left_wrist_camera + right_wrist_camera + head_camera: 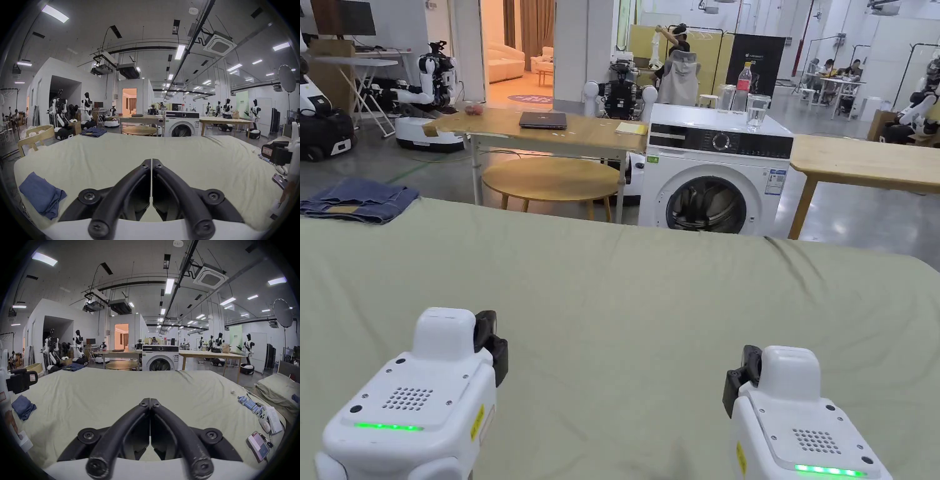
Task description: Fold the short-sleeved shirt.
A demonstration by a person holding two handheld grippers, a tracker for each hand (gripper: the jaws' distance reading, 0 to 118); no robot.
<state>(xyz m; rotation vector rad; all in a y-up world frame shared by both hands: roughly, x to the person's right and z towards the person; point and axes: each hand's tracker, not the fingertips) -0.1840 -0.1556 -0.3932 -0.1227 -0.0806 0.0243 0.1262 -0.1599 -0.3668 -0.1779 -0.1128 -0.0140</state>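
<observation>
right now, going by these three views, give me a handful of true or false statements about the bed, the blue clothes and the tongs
1. Both tongs are shut with nothing between the jaws. True: left tongs, right tongs.
2. A crumpled blue garment lies on the green bed sheet to the left of the left tongs. True.
3. The right tongs are gripping the blue garment. False: they hang over bare sheet, apart from it.
4. The washing machine beyond the bed has its door closed. False: the drum opening stands open.
5. A phone lies on the bed to the right of the right tongs. True.
</observation>
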